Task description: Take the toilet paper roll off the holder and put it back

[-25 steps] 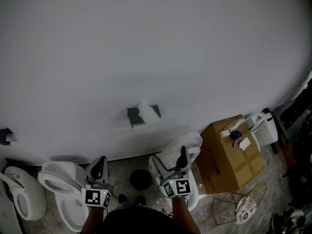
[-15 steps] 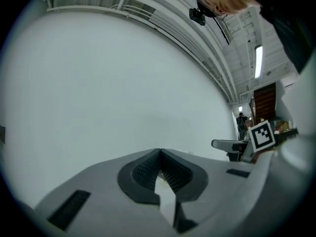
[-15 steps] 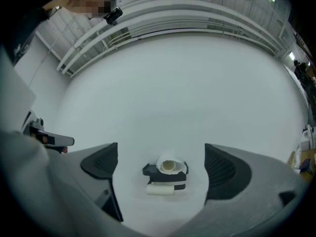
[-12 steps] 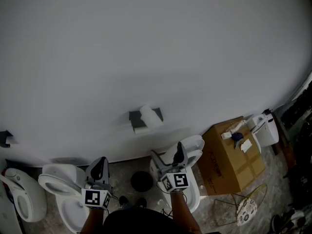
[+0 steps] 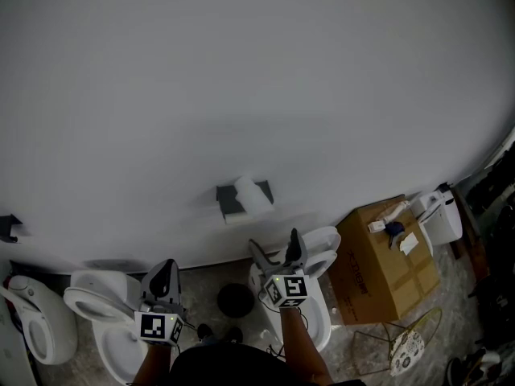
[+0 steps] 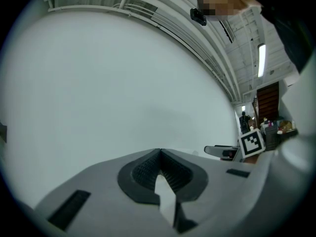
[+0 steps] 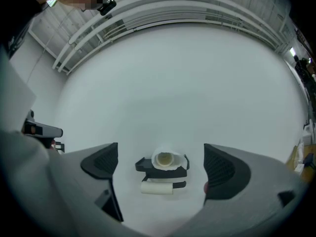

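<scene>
A dark holder (image 5: pixel 244 200) is fixed to the white wall. One white toilet paper roll (image 5: pixel 254 195) stands on end on its top shelf. In the right gripper view that roll (image 7: pixel 164 159) shows its cardboard core, and a second roll (image 7: pixel 157 187) hangs on the holder's (image 7: pixel 148 165) bar below. My right gripper (image 5: pixel 275 248) is open, a short way below and in front of the holder, with the rolls framed between its jaws (image 7: pixel 160 155). Low at the left, my left gripper (image 5: pixel 163 273) is shut on nothing and faces bare wall (image 6: pixel 160 154).
White toilets (image 5: pixel 109 320) (image 5: pixel 318 252) stand on the floor below the grippers, with a round black object (image 5: pixel 235 298) between them. A cardboard box (image 5: pixel 386 252) with small items sits at the right. Another dark bracket (image 5: pixel 8 227) is on the wall at far left.
My right gripper has risen and moved left toward the holder, and its jaws now show spread apart. The left gripper has stayed in place.
</scene>
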The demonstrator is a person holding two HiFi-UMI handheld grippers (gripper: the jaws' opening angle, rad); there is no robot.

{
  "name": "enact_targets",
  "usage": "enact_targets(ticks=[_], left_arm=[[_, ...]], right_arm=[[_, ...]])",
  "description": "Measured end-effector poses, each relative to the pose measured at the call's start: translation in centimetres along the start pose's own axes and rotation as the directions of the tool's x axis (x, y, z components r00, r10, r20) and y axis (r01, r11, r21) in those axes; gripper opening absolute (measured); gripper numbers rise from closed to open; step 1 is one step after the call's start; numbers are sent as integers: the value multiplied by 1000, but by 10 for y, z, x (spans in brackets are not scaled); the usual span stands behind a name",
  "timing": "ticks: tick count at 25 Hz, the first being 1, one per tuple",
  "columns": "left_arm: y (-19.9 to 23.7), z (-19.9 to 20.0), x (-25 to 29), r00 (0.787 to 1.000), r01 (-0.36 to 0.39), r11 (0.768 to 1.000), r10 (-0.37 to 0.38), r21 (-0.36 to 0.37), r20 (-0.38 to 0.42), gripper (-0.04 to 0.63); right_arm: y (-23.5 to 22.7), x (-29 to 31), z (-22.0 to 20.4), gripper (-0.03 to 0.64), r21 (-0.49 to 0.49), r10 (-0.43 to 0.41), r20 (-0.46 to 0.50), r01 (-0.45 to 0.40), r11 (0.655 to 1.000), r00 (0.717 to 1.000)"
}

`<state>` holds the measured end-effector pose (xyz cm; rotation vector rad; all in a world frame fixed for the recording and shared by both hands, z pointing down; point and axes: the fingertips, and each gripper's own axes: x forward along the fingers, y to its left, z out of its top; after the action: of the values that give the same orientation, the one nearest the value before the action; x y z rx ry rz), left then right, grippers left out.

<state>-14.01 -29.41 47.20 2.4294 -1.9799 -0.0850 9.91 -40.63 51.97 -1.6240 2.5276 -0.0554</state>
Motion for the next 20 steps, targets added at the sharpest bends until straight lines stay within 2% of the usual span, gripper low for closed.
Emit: enact_targets(ticks=[20], left_arm=[[7,-3,9,1000,-6,1000,6,2,-7,3]], right_arm=[[-15,65,-45,540,20,13,-97,-11,1000,995]])
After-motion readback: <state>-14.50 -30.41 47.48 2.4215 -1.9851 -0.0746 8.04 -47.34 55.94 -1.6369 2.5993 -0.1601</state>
